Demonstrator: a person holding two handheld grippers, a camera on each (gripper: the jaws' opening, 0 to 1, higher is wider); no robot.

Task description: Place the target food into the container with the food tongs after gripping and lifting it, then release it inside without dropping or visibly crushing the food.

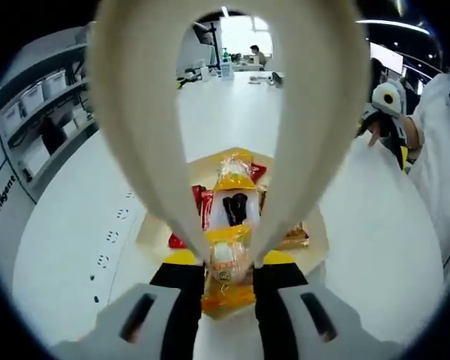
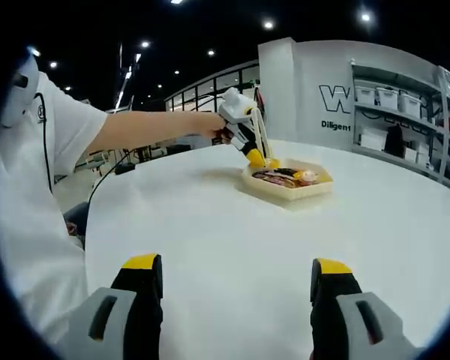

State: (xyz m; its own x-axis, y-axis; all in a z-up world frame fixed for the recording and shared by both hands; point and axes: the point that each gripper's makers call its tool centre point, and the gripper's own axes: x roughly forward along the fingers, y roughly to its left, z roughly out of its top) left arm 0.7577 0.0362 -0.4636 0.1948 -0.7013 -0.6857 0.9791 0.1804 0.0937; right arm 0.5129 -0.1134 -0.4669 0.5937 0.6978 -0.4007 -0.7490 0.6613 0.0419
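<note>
Snack pack (image 1: 226,262) in tongs (image 1: 229,112); wall reads "Diligent" (image 1: 5,193).

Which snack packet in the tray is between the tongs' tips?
The yellow-ended packet nearest the left tool; the other packets lie farther back in the tray.

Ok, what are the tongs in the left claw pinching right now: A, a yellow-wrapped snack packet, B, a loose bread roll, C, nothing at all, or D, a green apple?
A: in the left gripper view the cream food tongs close their tips on a yellow-wrapped snack packet, just above the tray of other wrapped snacks; the left claw squeezes the tongs.
</note>
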